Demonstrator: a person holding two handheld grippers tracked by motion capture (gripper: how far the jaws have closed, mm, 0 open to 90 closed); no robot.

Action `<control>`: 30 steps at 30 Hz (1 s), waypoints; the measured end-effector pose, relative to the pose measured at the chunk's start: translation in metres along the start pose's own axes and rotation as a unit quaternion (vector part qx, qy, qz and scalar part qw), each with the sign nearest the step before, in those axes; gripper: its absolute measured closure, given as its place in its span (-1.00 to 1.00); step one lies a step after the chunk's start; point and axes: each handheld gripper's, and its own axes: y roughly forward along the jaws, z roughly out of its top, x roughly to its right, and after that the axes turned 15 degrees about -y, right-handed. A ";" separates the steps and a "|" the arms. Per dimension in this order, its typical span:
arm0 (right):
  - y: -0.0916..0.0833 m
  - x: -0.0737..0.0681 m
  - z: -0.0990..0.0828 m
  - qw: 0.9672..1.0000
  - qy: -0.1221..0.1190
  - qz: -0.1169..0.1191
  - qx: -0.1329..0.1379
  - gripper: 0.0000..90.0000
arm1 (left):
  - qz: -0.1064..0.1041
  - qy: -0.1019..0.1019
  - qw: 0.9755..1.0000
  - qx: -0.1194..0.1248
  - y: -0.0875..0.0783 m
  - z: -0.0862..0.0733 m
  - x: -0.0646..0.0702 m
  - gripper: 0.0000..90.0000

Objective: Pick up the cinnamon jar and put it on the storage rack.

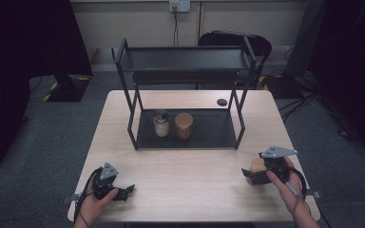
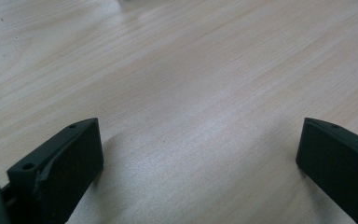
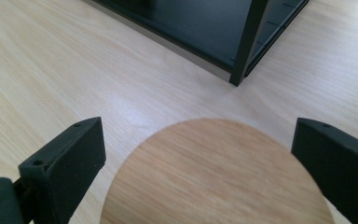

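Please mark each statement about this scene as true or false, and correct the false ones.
1. Two containers stand on the lower shelf of the black rack. True.
2. The left gripper holds a jar. False: its jaws are open over bare table.
3. A round wooden lid lies between the right gripper jaws. True; no pad visibly presses on it.
4. The rack's top shelf carries a bottle. False: nothing stands on it.
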 end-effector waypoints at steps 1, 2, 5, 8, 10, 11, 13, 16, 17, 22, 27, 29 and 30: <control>0.000 0.000 -0.001 1.000 0.002 0.000 0.001 -0.94 | 0.000 0.000 1.000 0.000 0.000 0.000 0.000 -1.00; 0.000 -0.001 -0.003 1.000 0.003 0.001 0.000 -0.94 | 0.000 0.000 1.000 0.000 0.000 0.000 0.000 -1.00; 0.000 -0.002 -0.009 1.000 0.002 -0.001 -0.003 -0.94 | 0.000 0.000 1.000 0.000 0.000 0.000 0.000 -1.00; 0.000 -0.003 -0.013 1.000 0.002 -0.003 -0.005 -0.95 | 0.000 0.000 1.000 0.000 0.000 0.000 0.000 -1.00; 0.000 -0.003 -0.016 1.000 0.003 -0.003 -0.006 -0.95 | 0.000 0.000 1.000 0.000 0.000 0.000 0.000 -1.00; -0.001 -0.004 -0.018 1.000 0.004 -0.002 -0.007 -0.95 | 0.000 0.000 1.000 0.000 0.000 0.000 0.000 -1.00; 0.000 -0.005 -0.021 1.000 0.002 0.000 -0.009 -0.95 | 0.000 0.000 1.000 0.000 0.000 0.000 0.000 -1.00; 0.001 -0.008 -0.025 1.000 -0.003 0.000 -0.011 -0.95 | 0.000 0.000 1.000 0.000 0.000 0.000 0.000 -1.00; 0.001 -0.008 -0.026 1.000 -0.003 0.000 -0.012 -0.95 | 0.000 -0.001 1.000 0.000 0.000 0.000 0.000 -1.00; 0.002 -0.010 -0.030 1.000 -0.001 0.001 -0.010 -0.95 | 0.000 0.000 1.000 0.000 0.000 0.000 0.000 -1.00; 0.002 -0.010 -0.034 1.000 0.005 -0.005 -0.008 -0.96 | -0.001 0.001 1.000 -0.001 0.001 0.001 -0.001 -1.00; 0.003 -0.011 -0.035 1.000 0.006 -0.003 -0.007 -0.95 | -0.001 0.002 1.000 -0.001 0.001 0.002 -0.001 -1.00; 0.003 -0.011 -0.036 1.000 0.005 -0.003 -0.008 -0.95 | -0.001 0.002 1.000 -0.001 0.002 0.002 -0.001 -1.00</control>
